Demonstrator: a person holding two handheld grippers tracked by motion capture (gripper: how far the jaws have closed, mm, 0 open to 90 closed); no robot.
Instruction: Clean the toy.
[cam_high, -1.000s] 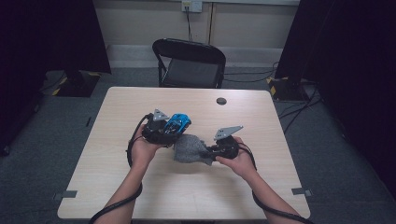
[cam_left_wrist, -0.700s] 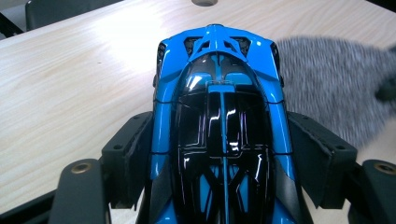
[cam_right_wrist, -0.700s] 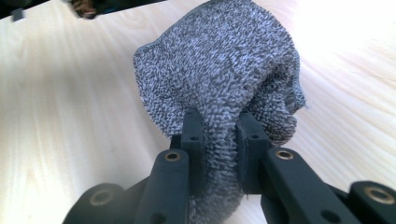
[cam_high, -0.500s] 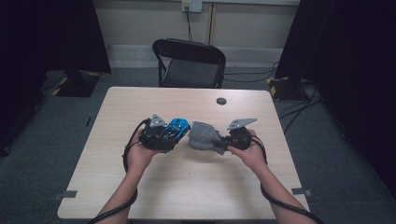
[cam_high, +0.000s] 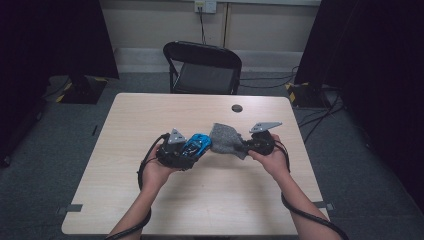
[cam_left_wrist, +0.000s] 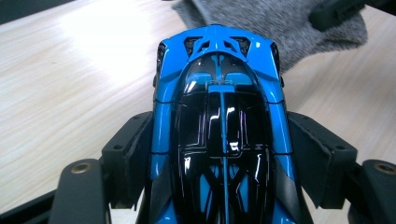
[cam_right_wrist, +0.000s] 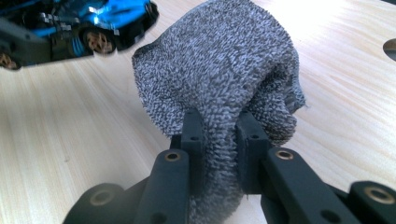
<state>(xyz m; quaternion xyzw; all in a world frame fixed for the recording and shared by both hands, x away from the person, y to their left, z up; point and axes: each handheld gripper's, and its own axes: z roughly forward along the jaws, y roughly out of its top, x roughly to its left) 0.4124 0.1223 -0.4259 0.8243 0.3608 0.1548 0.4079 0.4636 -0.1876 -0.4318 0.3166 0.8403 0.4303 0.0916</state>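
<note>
A glossy blue and black toy car sits between the jaws of my left gripper, which is shut on its sides; from above the toy car is held over the middle of the table in the left gripper. My right gripper is shut on a bunched grey terry cloth. In the high view the cloth hangs from the right gripper and touches the car's nose. The car also shows at the upper left of the right gripper view.
The light wooden table has a small dark round hole near its far edge. A black folding chair stands behind the table. Black curtains hang on both sides.
Both hands have moved up the table away from the person. The cloth has shifted from below the car to its right, against the car's front.
</note>
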